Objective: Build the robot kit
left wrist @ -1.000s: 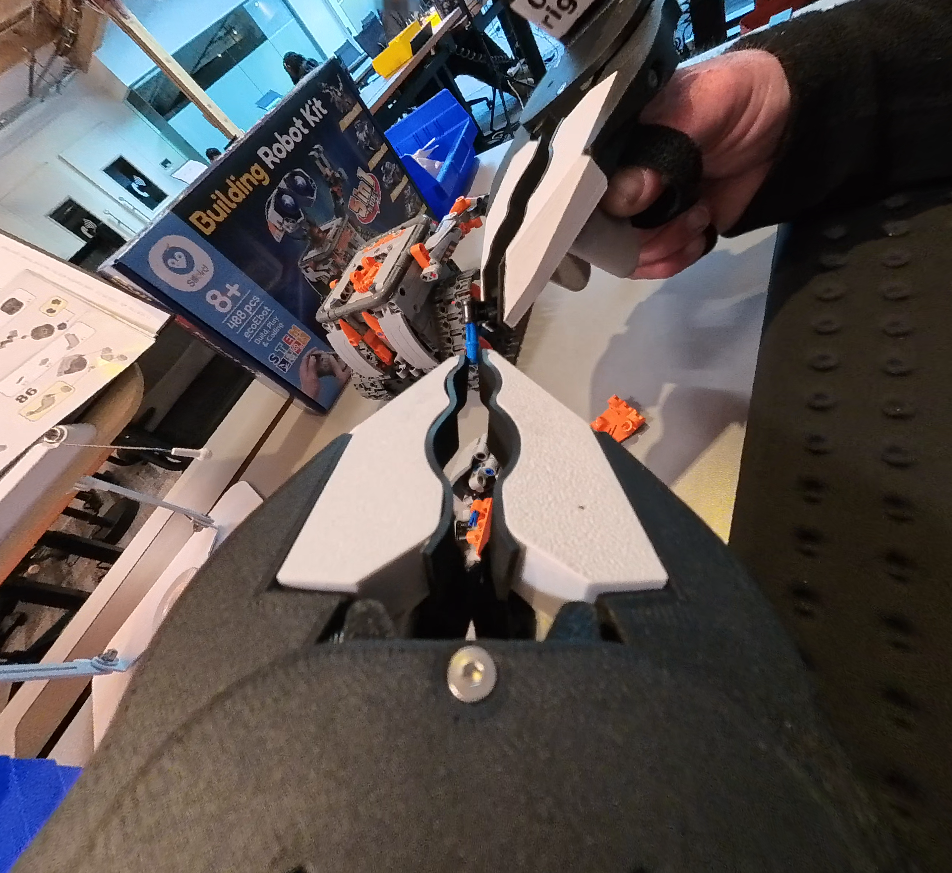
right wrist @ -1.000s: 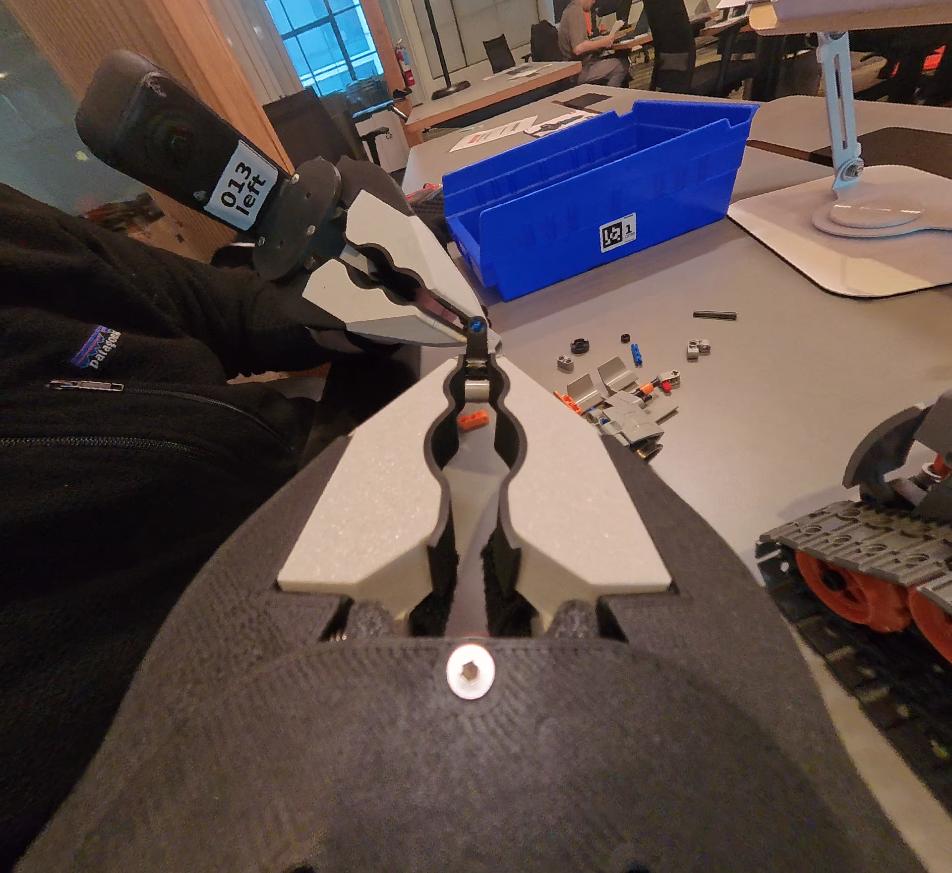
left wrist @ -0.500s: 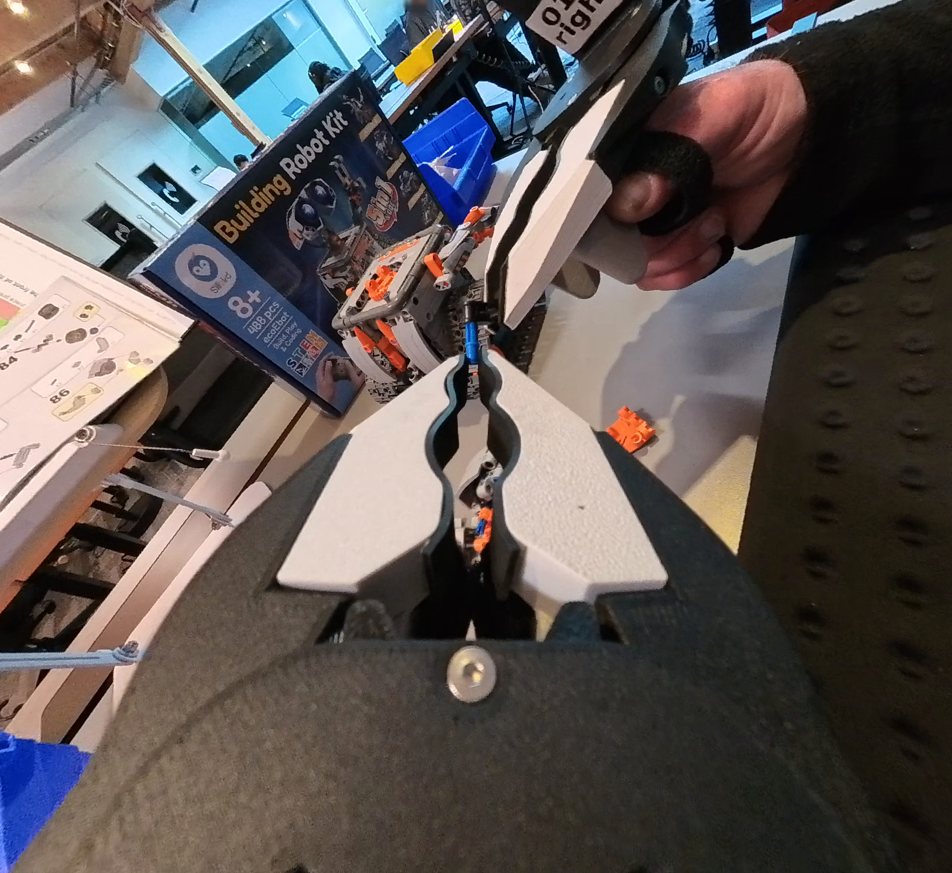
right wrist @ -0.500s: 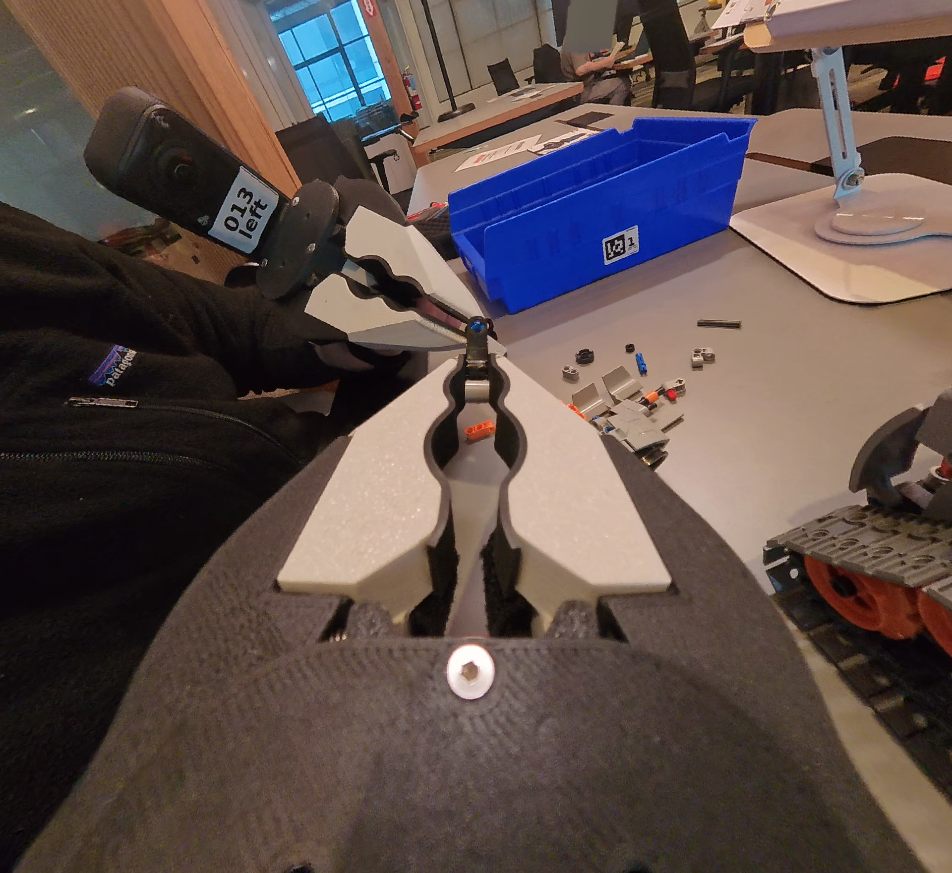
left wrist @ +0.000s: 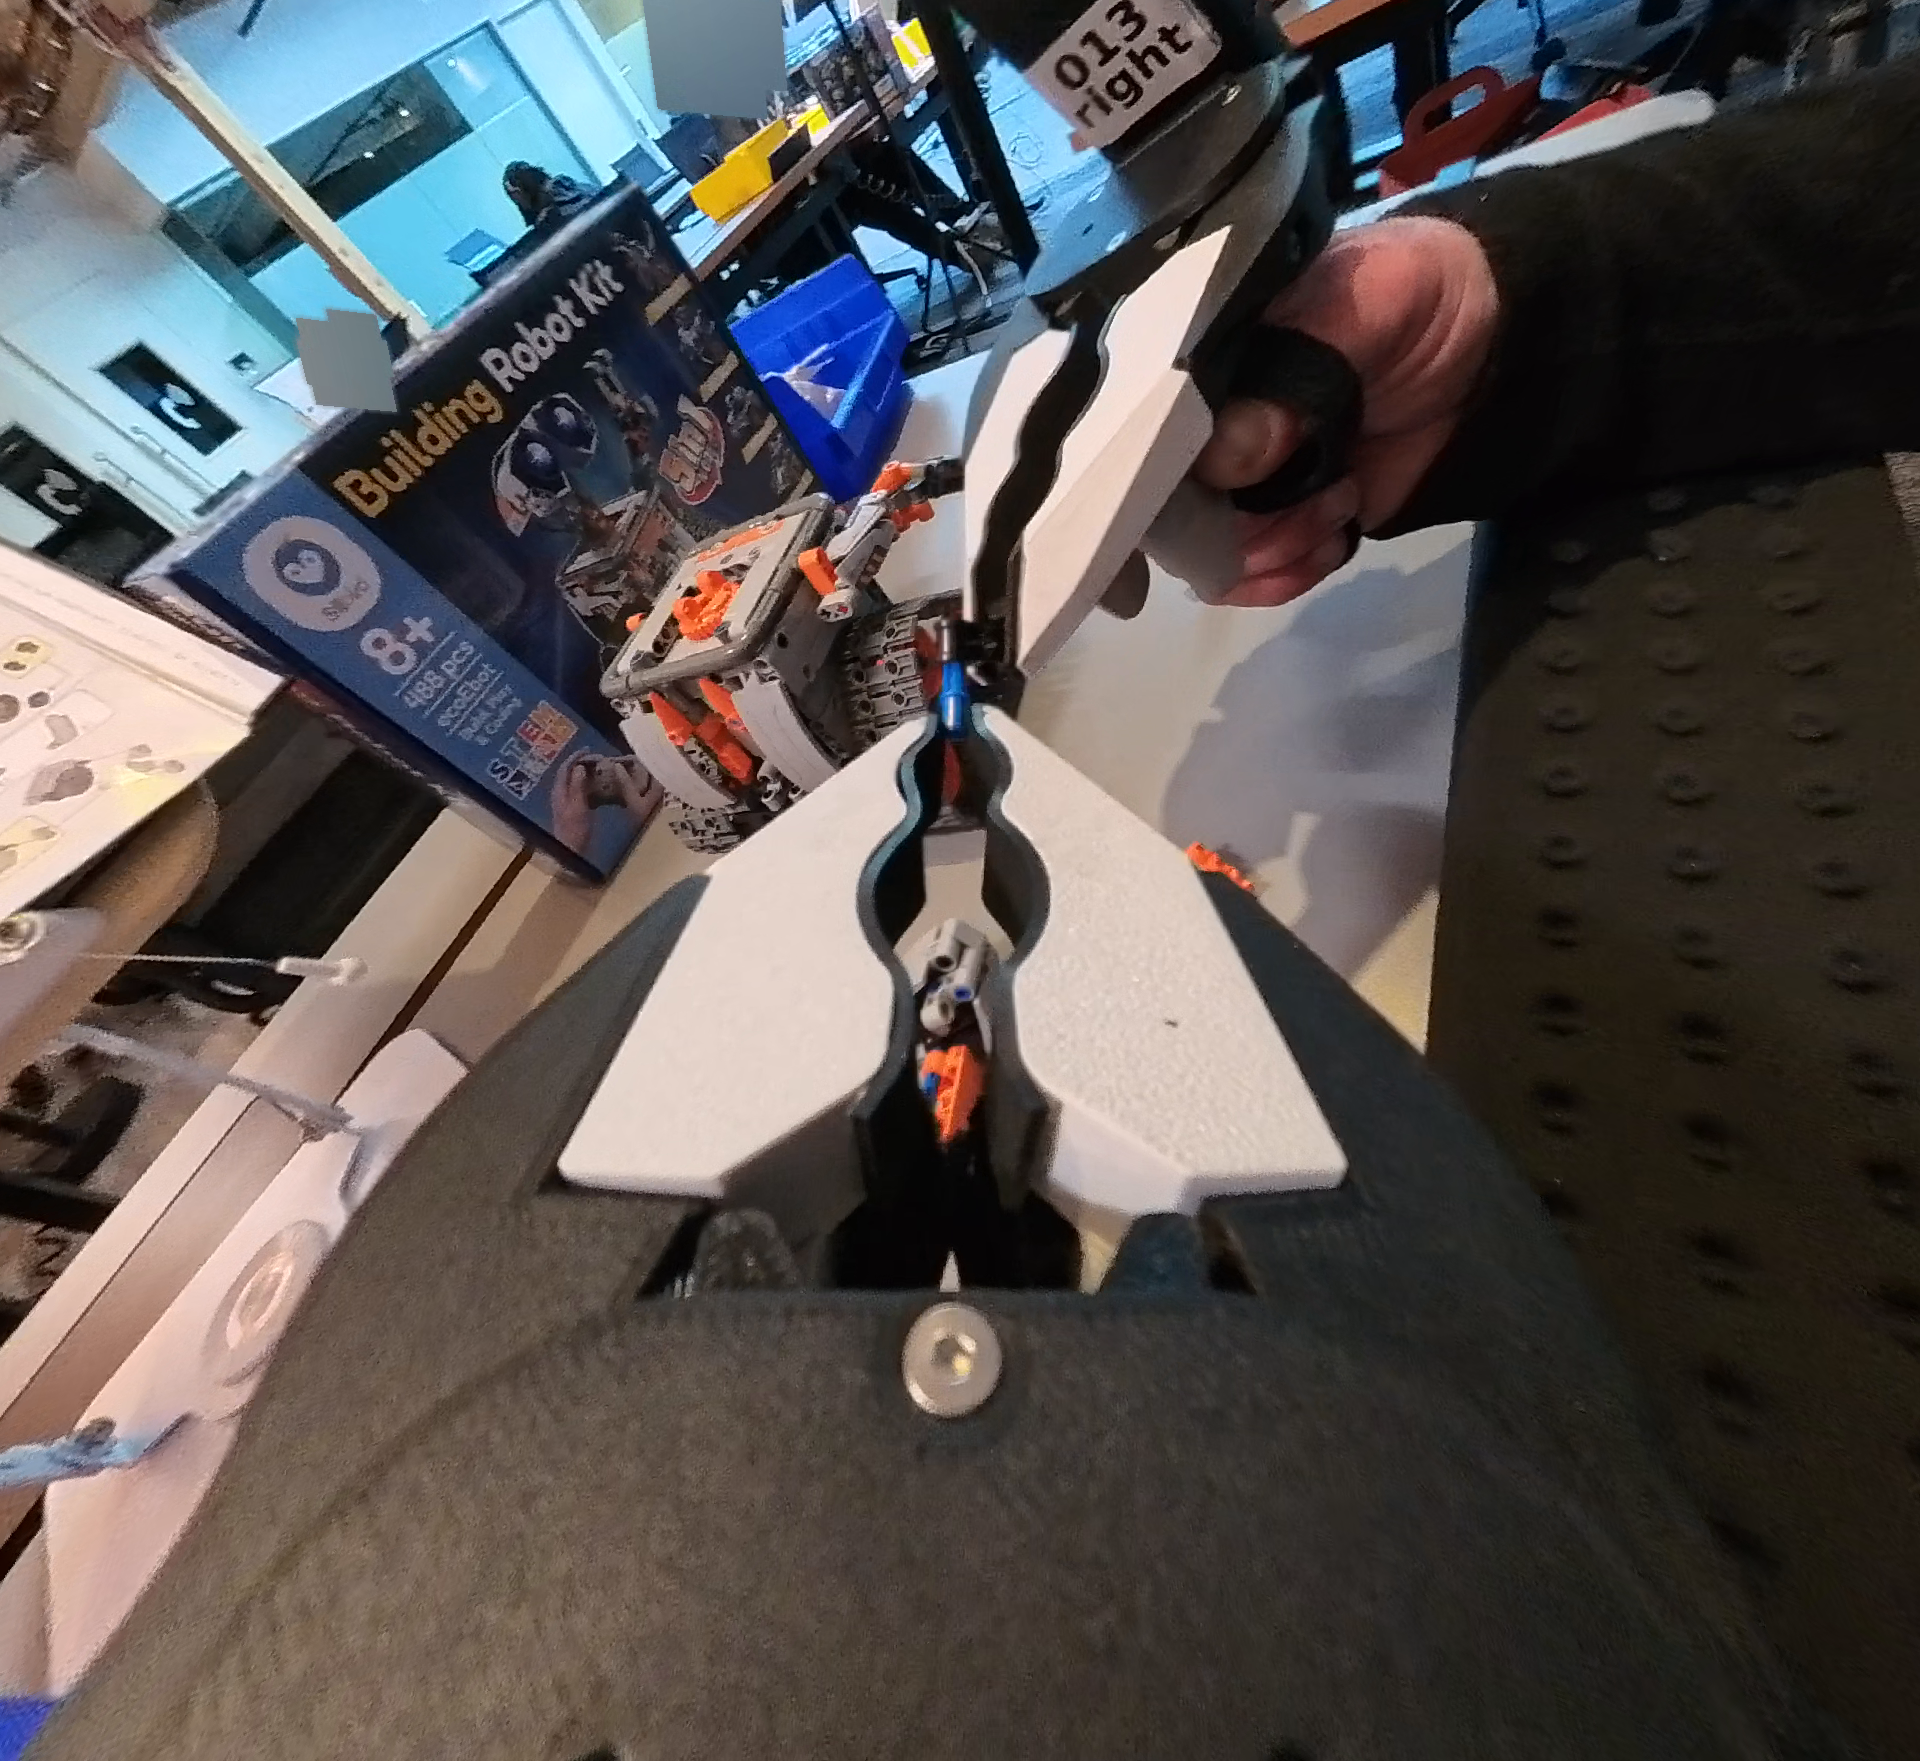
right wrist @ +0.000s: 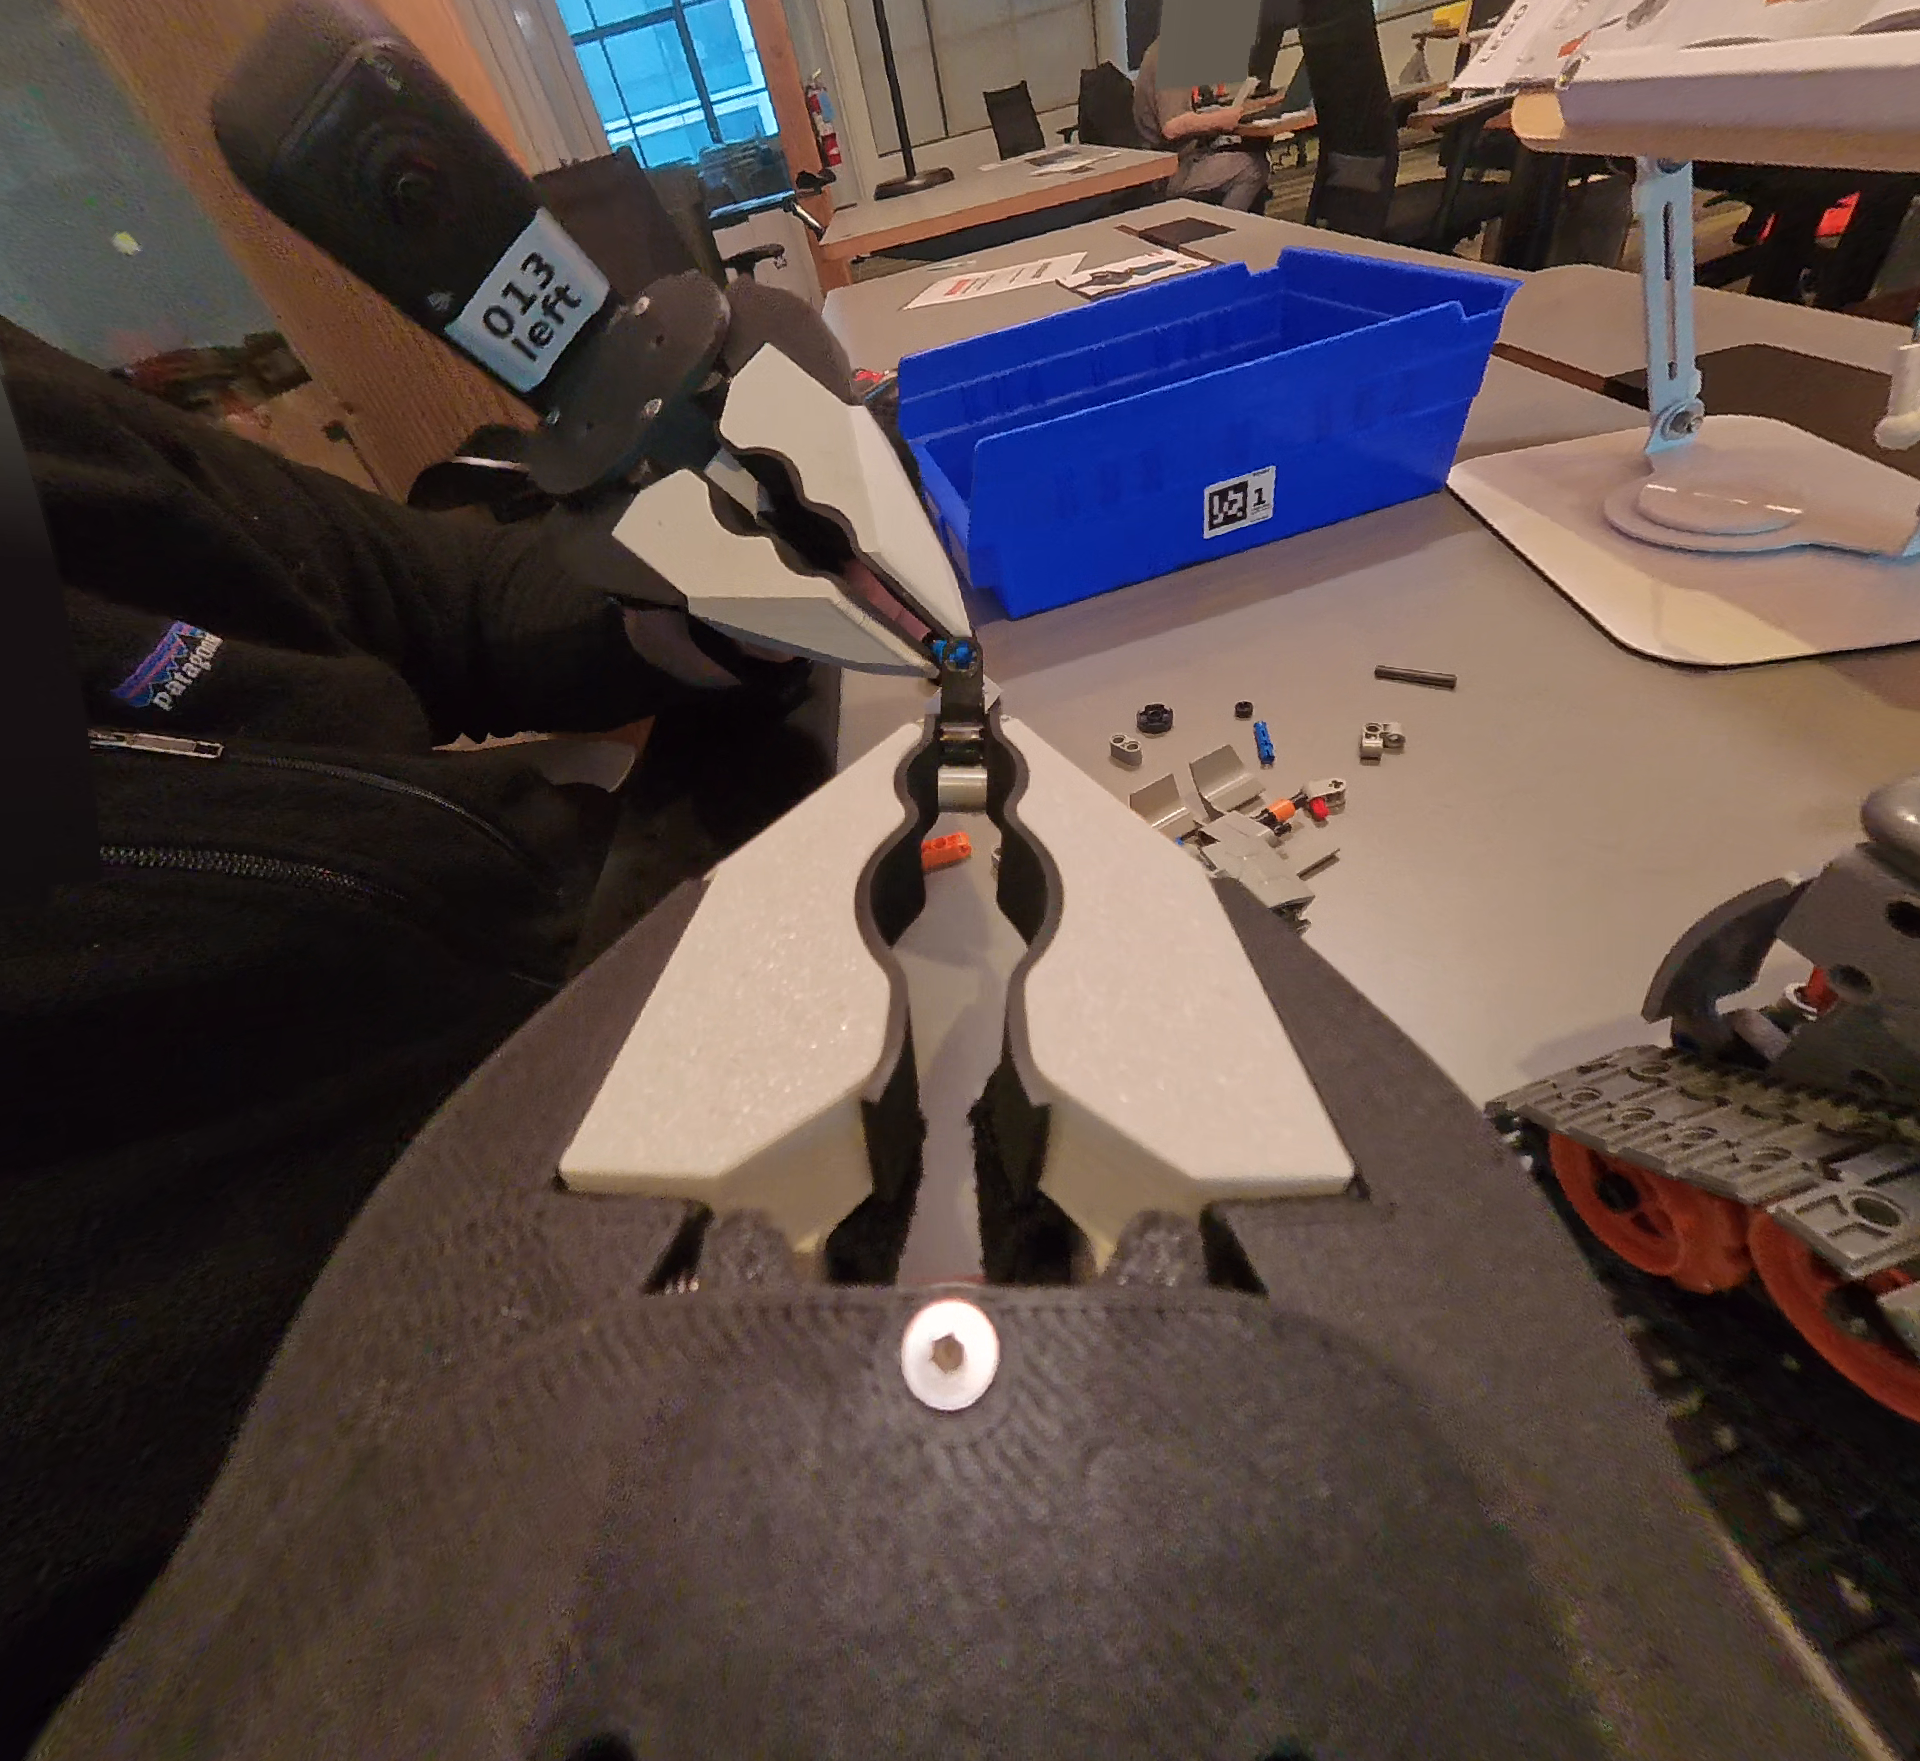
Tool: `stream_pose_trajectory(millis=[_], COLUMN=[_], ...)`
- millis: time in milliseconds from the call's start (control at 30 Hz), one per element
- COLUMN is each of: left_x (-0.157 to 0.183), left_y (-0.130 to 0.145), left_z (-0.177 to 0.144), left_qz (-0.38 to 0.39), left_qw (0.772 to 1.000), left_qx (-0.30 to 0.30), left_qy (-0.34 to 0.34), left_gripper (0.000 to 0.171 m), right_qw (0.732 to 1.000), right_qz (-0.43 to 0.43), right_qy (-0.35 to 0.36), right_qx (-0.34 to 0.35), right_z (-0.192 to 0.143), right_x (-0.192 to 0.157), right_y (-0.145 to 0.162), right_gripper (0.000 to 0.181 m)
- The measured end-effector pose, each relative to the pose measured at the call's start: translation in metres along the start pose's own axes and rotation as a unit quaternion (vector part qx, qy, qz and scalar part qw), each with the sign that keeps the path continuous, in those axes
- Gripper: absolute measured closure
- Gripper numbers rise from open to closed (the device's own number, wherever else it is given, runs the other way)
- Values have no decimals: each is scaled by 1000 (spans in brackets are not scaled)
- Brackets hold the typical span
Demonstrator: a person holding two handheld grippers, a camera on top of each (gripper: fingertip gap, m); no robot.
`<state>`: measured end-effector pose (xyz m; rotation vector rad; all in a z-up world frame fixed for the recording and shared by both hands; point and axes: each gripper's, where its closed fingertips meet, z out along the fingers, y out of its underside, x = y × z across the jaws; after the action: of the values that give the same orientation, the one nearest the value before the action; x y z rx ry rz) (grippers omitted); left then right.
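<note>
Here, my two grippers meet tip to tip above the counter (right wrist: 1455, 880).
My left gripper (left wrist: 951, 740) pinches a blue pin (left wrist: 948, 705); my right gripper (right wrist: 961, 745) clamps a black piece (right wrist: 958, 695) touching it.

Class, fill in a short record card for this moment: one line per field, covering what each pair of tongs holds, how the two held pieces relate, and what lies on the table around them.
left tongs: shut on blue pin
right tongs: shut on black connector
contact: pin tip meets the connector, above the table
loose parts: small grey, black and orange pieces on the table
blue bin: behind the loose parts
tracked model: beside the kit box
</note>
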<state>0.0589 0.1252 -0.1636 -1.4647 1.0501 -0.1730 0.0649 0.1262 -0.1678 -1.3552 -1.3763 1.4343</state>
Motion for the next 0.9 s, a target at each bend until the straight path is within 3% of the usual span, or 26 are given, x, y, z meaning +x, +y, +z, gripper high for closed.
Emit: stream_pose_trajectory(millis=[367, 900], left_x=[0, 5], left_y=[-12, -13], left_z=[-6, -4], left_qz=[-68, -125], left_qw=[995, 985], left_qx=[53, 81], left_qy=[51, 85], left_gripper=[170, 170], right_qw=[999, 998], right_qz=[0, -4], right_qy=[-29, -43], right_qx=[21, 38], right_z=[0, -1], right_x=[-7, -15], right_y=[-5, -12], right_gripper=[176, 176])
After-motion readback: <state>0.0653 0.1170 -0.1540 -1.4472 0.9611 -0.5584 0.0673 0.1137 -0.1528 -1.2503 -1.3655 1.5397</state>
